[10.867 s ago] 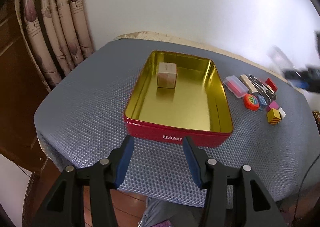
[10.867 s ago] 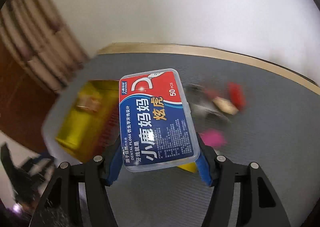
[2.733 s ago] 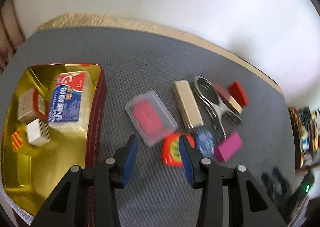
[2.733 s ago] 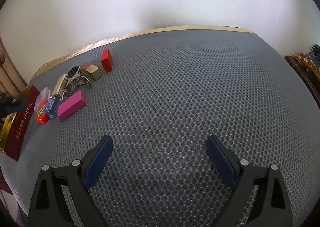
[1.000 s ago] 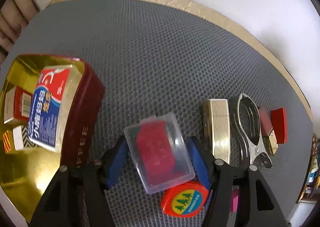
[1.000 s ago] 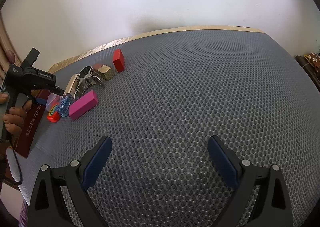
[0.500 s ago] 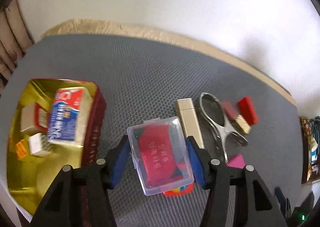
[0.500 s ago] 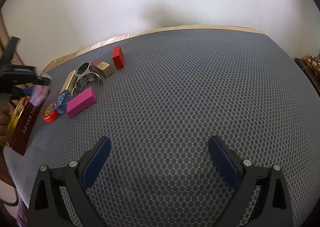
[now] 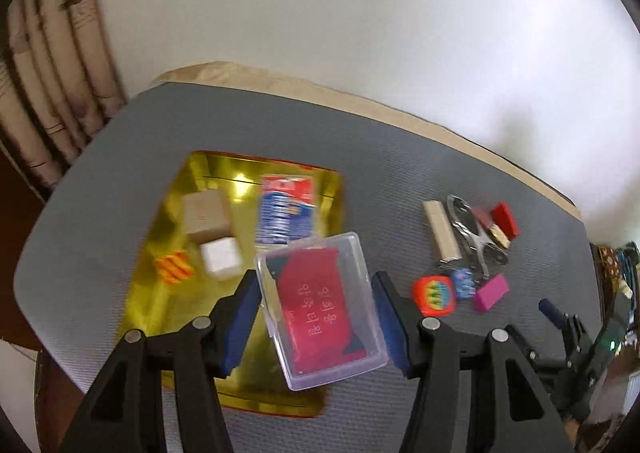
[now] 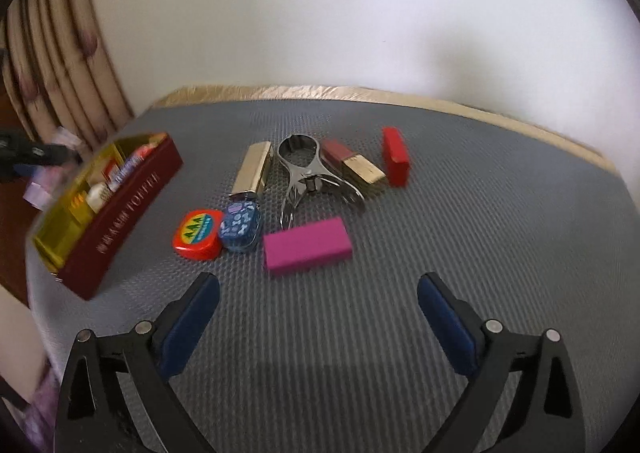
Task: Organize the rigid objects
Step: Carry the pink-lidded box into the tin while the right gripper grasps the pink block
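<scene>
From my left wrist, my left tongs (image 9: 316,307) clamp a clear plastic case (image 9: 322,307) with a red insert, lifted over the near right part of the gold-lined tin (image 9: 168,209); its long axis runs away from me, tilted slightly left. From my right wrist, my right tongs (image 10: 318,307) stand wide apart and empty above the grey honeycomb worktop (image 10: 460,221). Just beyond lies a magenta rectangular block (image 10: 307,246), long axis crosswise, near a shiny metal clamp (image 10: 306,173).
</scene>
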Tool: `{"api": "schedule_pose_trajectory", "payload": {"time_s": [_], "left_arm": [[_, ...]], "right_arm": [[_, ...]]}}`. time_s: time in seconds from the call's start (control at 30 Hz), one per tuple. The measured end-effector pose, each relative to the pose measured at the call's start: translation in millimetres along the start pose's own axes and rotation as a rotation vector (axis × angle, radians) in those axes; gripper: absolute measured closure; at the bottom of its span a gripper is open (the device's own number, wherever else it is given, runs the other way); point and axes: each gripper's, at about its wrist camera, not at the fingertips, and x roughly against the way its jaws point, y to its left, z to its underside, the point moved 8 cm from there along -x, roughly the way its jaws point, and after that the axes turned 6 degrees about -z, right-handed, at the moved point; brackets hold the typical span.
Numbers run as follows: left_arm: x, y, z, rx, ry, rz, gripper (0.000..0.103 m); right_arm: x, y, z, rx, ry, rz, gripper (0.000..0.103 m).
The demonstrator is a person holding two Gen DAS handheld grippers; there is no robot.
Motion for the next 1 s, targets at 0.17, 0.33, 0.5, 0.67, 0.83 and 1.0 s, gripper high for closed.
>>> {"api": "schedule_pose_trajectory", "payload": {"time_s": [0.17,0.33,0.5,0.67,0.83,1.0], "left_arm": [[-8.4,40.1,-2.2,0.041,0.017,-0.014,0.045],[-15.2,66.6,-0.3,0.063,0.034,-0.024,0.045],[-31.8,74.6,6.0,0.049,0.076,-0.016,0.045],[-41.2,56.1,14.2,-0.047,0.082,-0.022,0.045],[-48.9,41.0,17.2,-0.113,0.066,-0.041,0.044],[-58.7,35.7,19.3,-0.144,0.087,-0.037,0.044]], "right_arm": [[-30.1,3.4,-13.3,0.064,0.072,0.016,0.003],[-50.7,-2.0,-11.5,0.076,0.125,0.04,0.003],[-70.6,3.3,-5.5,0.109,0.193,0.014,0.016],[-72.2,9.2,-11.5,0.13,0.19,0.003,0.047],[-68.7,4.6,-13.6,0.118,0.192,-0.005,0.047],[-53.3,-4.5,-6.2,0.081,0.18,0.001,0.047]]}}
